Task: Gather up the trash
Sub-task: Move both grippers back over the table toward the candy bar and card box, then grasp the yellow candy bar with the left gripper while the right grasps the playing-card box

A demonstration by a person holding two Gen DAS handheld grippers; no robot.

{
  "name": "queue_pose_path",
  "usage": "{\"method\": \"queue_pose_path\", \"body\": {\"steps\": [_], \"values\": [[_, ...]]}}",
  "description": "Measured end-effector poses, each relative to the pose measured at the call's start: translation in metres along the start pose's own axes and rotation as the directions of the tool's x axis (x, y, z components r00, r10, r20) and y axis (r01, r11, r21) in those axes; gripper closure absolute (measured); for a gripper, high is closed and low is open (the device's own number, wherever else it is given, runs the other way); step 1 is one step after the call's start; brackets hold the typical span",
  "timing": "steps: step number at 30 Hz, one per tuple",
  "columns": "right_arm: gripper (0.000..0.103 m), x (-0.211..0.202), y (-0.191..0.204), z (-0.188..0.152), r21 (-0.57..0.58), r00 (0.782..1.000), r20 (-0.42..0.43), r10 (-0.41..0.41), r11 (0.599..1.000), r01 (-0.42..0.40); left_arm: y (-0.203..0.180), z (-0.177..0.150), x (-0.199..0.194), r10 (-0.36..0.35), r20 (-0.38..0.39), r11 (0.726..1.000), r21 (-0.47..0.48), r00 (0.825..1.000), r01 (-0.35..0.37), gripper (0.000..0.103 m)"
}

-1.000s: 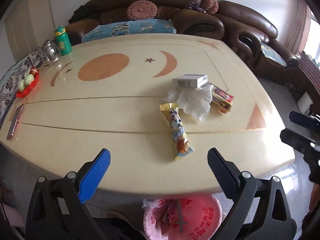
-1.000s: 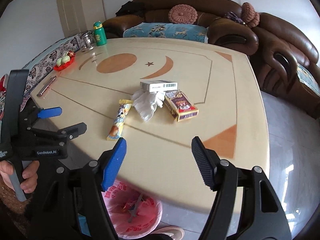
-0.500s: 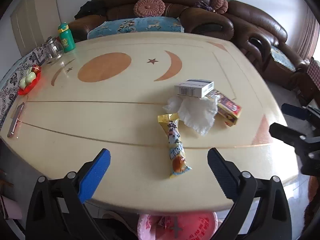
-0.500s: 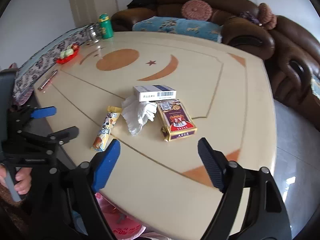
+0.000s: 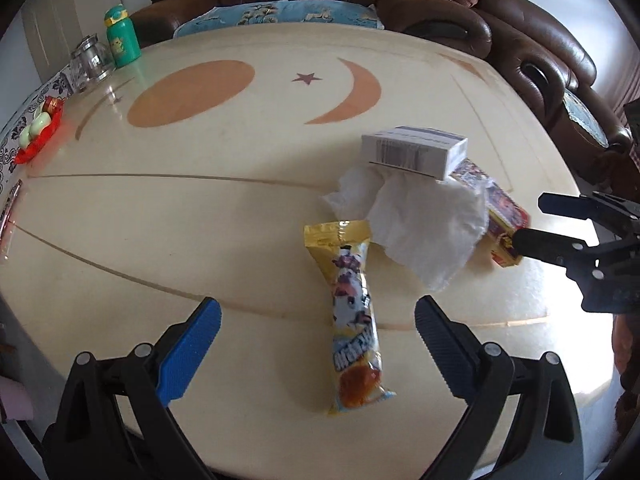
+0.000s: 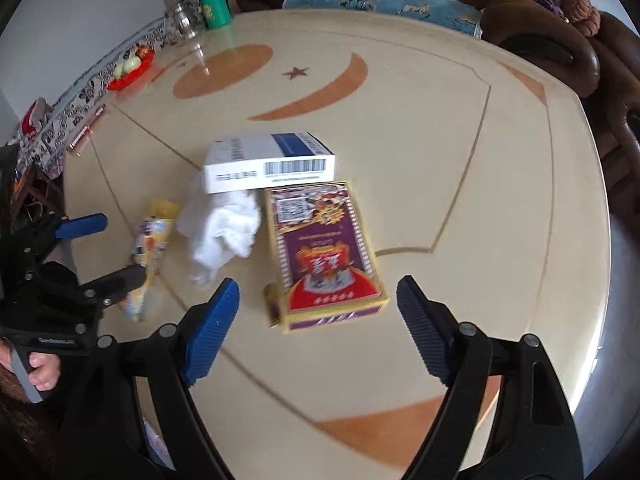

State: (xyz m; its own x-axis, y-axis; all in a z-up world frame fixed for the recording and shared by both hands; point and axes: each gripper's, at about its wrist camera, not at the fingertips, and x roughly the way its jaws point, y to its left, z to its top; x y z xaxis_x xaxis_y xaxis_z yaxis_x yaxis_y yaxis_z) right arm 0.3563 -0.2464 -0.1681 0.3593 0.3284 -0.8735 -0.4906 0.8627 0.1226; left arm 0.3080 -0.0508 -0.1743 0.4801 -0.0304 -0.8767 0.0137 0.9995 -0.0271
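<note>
1. Now we hang over the cream table (image 5: 200, 240), our left gripper (image 5: 318, 344) spread wide and empty, the yellow snack wrapper (image 5: 356, 312) lying flat between its fingers.
2. Our right gripper (image 6: 318, 320) gapes too, gripping nothing, the purple-and-red carton (image 6: 324, 256) just ahead of its tips.
3. Between them we see the crumpled tissue (image 6: 222, 232), its far edge under the white barcode box (image 6: 268, 162).

Bare table (image 5: 248, 240) left of snack wrapper (image 5: 354, 312)

Purple box (image 5: 505, 216) half behind tissue (image 5: 428, 216)
</note>
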Motion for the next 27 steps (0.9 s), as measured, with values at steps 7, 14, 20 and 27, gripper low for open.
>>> {"method": "queue_pose_path", "body": {"steps": [7,14,20,27], "values": [[0.024,0.020,0.000,0.008,-0.045,0.999,-0.046,0.015,0.999,-0.017,0.006,0.002,0.018,-0.001,-0.031,0.999,-0.033,1.000,0.000,0.008],[0.024,0.031,0.006,0.012,-0.090,0.998,-0.049,-0.038,0.995,0.034,0.013,0.004,0.031,-0.006,-0.056,0.998,-0.058,0.998,0.003,0.008],[0.024,0.041,0.009,0.012,-0.110,0.995,-0.057,-0.076,0.991,0.070,0.006,0.002,0.032,0.005,-0.042,1.000,-0.027,0.999,-0.007,0.008],[0.040,0.041,0.016,0.011,-0.105,0.994,-0.026,-0.107,0.989,0.104,0.010,0.004,0.030,-0.002,-0.031,0.999,-0.043,1.000,0.000,0.015]]}}
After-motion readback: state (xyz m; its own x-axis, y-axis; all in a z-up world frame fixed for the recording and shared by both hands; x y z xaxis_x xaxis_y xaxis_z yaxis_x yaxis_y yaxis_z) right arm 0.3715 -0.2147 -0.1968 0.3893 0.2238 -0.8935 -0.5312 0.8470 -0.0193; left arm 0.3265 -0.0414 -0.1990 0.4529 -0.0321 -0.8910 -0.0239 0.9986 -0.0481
